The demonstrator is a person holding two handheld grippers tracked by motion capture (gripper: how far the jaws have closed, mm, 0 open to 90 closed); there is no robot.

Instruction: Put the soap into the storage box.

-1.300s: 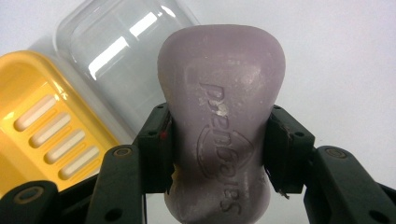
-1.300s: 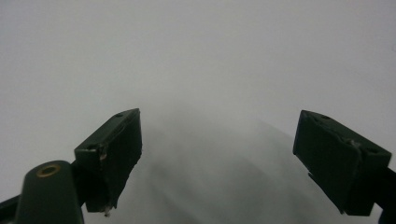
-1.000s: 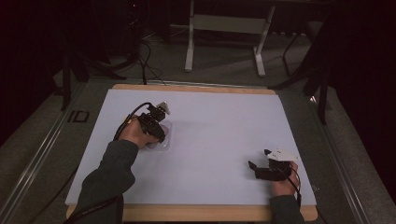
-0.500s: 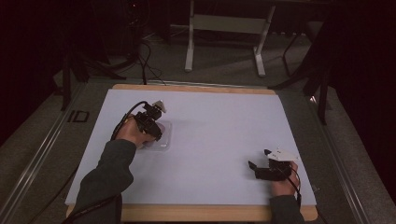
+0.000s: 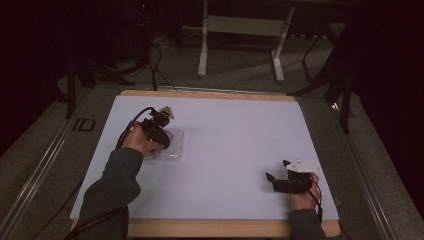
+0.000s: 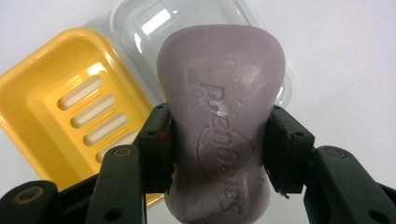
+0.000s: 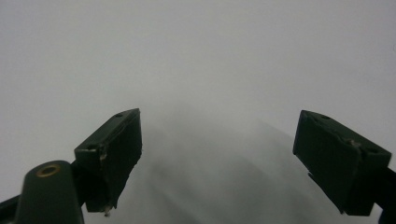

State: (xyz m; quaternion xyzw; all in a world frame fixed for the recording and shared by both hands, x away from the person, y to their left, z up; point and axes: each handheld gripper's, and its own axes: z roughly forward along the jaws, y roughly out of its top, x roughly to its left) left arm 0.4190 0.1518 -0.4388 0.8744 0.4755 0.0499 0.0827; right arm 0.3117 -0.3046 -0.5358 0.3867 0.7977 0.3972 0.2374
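A purple soap bar (image 6: 219,93) with an embossed logo is clamped across its waist by my left gripper (image 6: 219,144). Beneath it on the white surface lie a yellow soap dish (image 6: 42,93) with slotted drain holes and, beside it, a clear plastic lid (image 6: 140,28). In the high view the left gripper (image 5: 159,132) hovers at the table's left, over the clear lid (image 5: 174,149). My right gripper (image 5: 280,182) rests low near the front right, its jaws wide apart (image 7: 217,154) with nothing between them.
A white sheet (image 5: 235,140) covers the wooden table top (image 5: 225,229). Beyond the far edge stand a metal frame's legs (image 5: 202,50) and loose cables (image 5: 160,65) on the dark floor. A cable trails from the left gripper along the sleeve (image 5: 107,185).
The left hand has edged slightly to the left with the soap still in its jaws. The right hand has not moved.
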